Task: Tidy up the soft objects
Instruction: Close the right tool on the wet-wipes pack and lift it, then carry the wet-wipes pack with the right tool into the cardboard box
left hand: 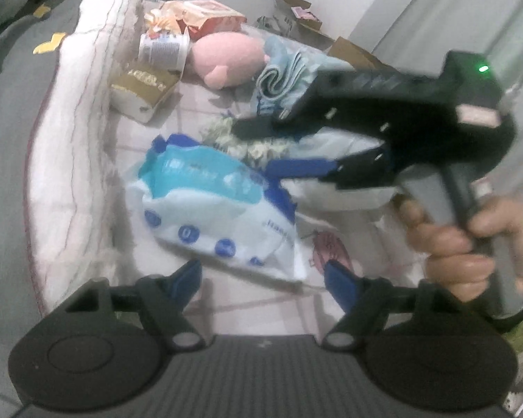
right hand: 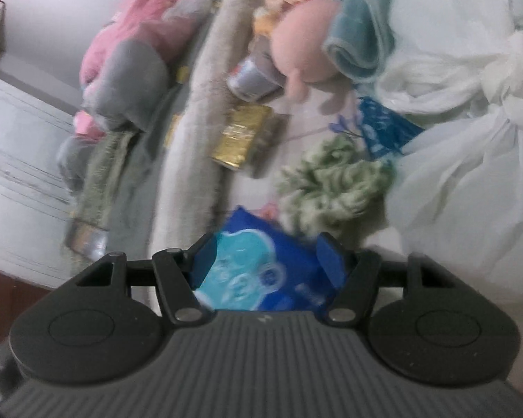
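The blue-and-white plastic pack (left hand: pixel 209 205) is lying in the middle of the left wrist frame, on a pale sheet, and looks like a soft bag of tissues or wipes, though its print is too blurred to read. It is likely light, squashy and slick-skinned, so a pinch across a bunched edge or corner should be holding better than a squeeze on its flat, puffy face.

The left gripper (left hand: pixel 261 280) is hanging with its blue fingers spread at the bottom of the frame, the pack's lower edge just above them and nothing between the pads. The right gripper (left hand: pixel 258 149) is reaching in from the right of that frame, its jaws parted above the pack's upper right corner. In its own view the right gripper (right hand: pixel 263 257) is showing the pack (right hand: pixel 258 275) between the pads; whether they are pressing on it cannot be told.

Only the left wrist view is showing the person's hand (left hand: pixel 470 244) on the right gripper's handle and cardboard boxes (left hand: pixel 303 17) at the top. Only the right wrist view is showing a knotted white plastic bag (right hand: pixel 470 122) at right and pink and grey cushions (right hand: pixel 129 52) at upper left. Both are showing the pink plush toy (left hand: pixel 226 59) and the fluffy green cloth (right hand: pixel 334 188).
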`<move>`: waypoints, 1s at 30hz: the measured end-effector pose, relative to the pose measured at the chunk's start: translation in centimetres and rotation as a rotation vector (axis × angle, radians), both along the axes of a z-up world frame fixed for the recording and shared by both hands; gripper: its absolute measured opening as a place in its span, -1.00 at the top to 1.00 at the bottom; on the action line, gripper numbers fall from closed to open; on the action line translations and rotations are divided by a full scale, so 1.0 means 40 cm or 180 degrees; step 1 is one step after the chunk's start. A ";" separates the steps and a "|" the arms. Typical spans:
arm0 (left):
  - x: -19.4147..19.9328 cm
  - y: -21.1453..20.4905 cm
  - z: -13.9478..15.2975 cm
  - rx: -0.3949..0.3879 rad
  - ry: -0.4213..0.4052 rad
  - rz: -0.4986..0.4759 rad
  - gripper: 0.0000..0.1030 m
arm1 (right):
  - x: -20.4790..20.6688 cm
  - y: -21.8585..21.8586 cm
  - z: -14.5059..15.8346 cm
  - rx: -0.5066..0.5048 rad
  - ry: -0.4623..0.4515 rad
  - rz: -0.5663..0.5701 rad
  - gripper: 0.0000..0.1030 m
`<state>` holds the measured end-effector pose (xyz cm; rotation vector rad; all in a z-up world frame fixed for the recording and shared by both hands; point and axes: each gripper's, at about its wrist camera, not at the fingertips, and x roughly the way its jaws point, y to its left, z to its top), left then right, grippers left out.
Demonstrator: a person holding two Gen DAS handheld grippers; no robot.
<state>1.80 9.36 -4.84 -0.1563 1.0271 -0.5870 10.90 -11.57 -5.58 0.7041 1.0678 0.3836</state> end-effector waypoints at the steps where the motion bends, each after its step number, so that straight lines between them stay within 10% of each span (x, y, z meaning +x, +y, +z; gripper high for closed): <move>1: 0.010 -0.007 0.007 0.0010 -0.0019 0.0017 -0.50 | 0.003 0.001 -0.014 0.0003 0.0061 0.0003 -0.24; 9: 0.046 0.003 0.000 0.0213 -0.0097 0.0146 -0.52 | -0.052 0.015 -0.058 0.0367 0.0440 0.0261 -0.24; 30: 0.049 -0.072 -0.006 0.0622 -0.0146 -0.0022 -0.41 | -0.027 0.057 -0.039 0.0139 0.0080 0.0383 0.03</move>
